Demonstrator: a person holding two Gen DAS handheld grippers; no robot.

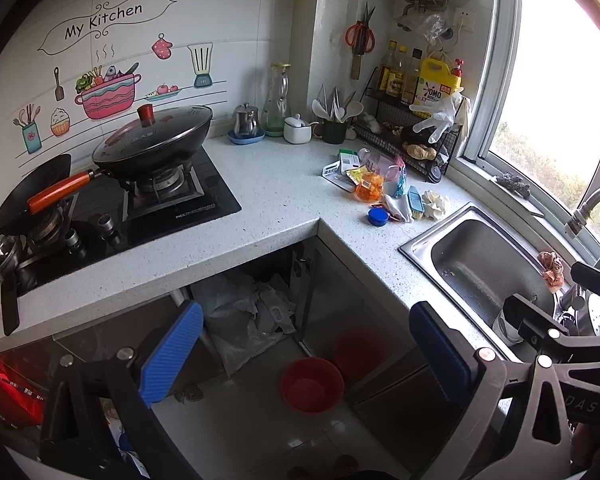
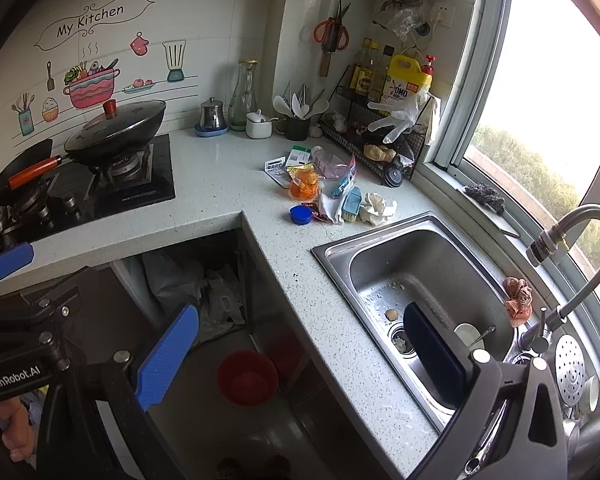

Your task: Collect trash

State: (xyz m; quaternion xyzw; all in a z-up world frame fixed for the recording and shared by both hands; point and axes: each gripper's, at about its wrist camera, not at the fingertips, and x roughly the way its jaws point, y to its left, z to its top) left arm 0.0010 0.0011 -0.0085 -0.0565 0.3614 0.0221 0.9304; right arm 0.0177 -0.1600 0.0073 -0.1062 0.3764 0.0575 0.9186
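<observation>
Trash (image 1: 384,188) sits in a pile on the bench (image 1: 284,184), at about one o'clock from me, near the sink (image 2: 420,280). Both my tongs (image 1: 304,354) (image 2: 300,360) are wide apart and hold nothing. Nothing looks picked up yet.

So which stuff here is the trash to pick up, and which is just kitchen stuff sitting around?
Trash to collect:
orange wrapper
blue cap
crumpled tissue
flattened packets

Just lying about:
lidded wok
glass carafe
yellow detergent jug
scissors
red basin
</observation>
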